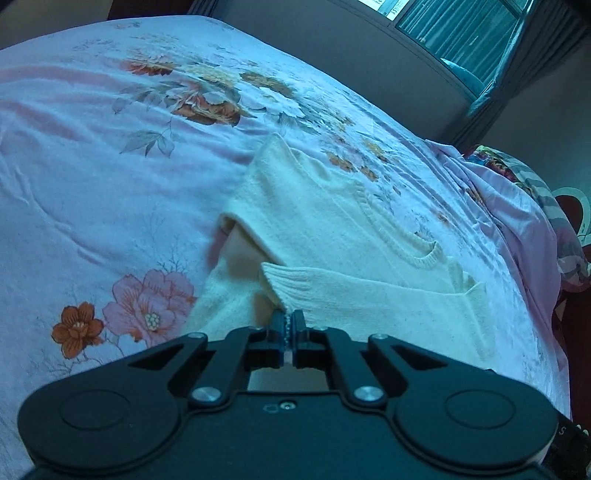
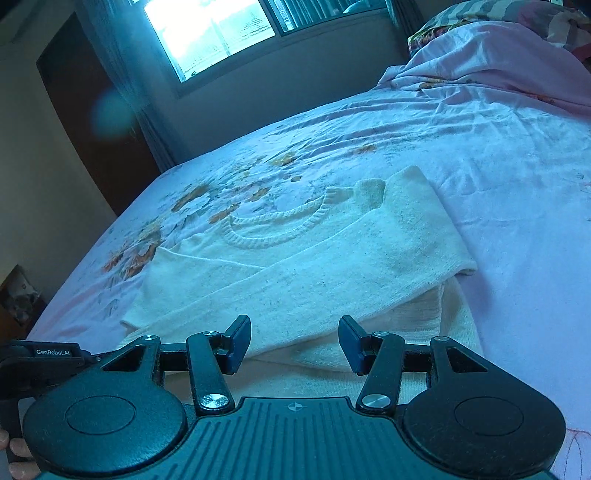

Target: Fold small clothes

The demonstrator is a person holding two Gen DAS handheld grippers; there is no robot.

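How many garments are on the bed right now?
1. A cream knit sweater lies partly folded mid-bed on the floral sheet; the left gripper pinches its ribbed cuff. Bedding bunched near the pillow could hide more.

black tool with blue pads, silver screws, "genrobot.ai" lettering.

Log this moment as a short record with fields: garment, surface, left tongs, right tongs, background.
garment: cream knit sweater, partly folded, one sleeve laid across the body
surface: floral bedsheet, wrinkled
left tongs: shut, pinching the sweater's ribbed cuff
right tongs: open, over the sweater's near edge, nothing gripped
background: window with curtains, bedding heaped at the bed's far end
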